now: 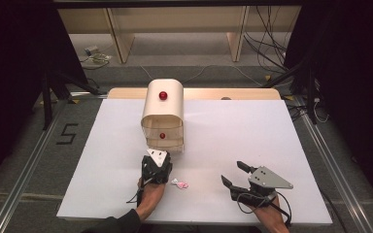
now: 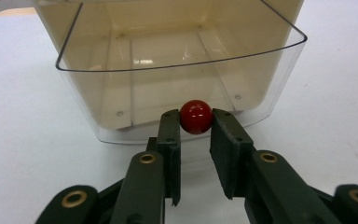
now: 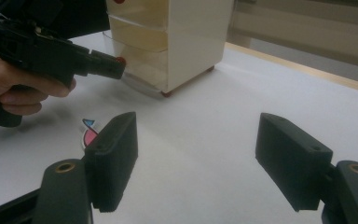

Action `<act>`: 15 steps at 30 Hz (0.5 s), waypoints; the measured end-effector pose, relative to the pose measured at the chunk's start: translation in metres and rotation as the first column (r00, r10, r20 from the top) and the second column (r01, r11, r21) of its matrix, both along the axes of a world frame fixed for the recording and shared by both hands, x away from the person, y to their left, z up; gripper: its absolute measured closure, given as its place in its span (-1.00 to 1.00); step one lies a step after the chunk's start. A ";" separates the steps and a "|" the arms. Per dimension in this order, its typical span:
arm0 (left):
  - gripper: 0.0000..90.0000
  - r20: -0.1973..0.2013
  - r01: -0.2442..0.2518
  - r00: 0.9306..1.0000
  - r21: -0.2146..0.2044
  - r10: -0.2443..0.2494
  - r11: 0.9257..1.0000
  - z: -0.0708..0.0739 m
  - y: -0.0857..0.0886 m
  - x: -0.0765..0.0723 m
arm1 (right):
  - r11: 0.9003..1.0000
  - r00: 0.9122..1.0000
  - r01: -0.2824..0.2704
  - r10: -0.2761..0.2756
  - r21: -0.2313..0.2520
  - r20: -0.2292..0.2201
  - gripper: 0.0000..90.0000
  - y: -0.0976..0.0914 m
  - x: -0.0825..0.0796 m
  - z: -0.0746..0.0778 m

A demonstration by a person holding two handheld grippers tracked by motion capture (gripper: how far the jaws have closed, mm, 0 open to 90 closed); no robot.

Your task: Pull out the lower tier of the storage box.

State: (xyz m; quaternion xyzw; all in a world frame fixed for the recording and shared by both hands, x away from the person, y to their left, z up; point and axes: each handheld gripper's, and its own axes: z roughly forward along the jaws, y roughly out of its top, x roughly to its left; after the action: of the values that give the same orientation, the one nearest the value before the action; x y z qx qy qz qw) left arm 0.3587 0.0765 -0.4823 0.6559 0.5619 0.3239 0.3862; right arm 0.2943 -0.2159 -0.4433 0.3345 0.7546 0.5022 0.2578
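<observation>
The small cream drawer cabinet (image 1: 162, 114) stands near the far edge of the white table top (image 1: 252, 141), a little left of the middle, with its front facing the person. To the right of the cabinet the top is bare all the way to the right edge; to its left there is also open surface, though narrower. Beyond the table's far edge lie cables and wooden frame legs on the floor.

The cabinet's lowest drawer (image 2: 177, 79), of clear plastic, is drawn out toward the person, its long axis running straight out from the cabinet front (the inside looks bare in the left gripper view). Its red knob (image 2: 196, 116) sits at the middle of the drawer front, pointing at the person. The left gripper (image 2: 196, 122) is directly in front of the cabinet, and its jaws are clamped on that knob from both sides.

A small pink and white wrapped piece (image 1: 180, 184) lies on the top nearer the person than the cabinet, just right of the left hand. The right gripper (image 1: 237, 173) is well to the right of the cabinet and nearer the person, with jaws spread wide and nothing between them. A second red knob (image 1: 163, 95) sits on the cabinet's rounded upper part.
</observation>
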 end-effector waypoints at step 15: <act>0.63 -0.019 -0.001 1.000 -0.022 0.001 1.000 0.002 0.001 -0.007 | 1.000 1.000 0.002 -0.002 0.001 0.002 -0.32 -0.001 -0.001 0.001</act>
State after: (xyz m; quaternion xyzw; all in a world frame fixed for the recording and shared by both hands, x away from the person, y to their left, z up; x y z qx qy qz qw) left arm 0.3519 0.0777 -0.4803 0.6544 0.5692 0.3118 0.3880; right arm 0.2937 -0.2165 -0.4428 0.3348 0.7539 0.5027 0.2587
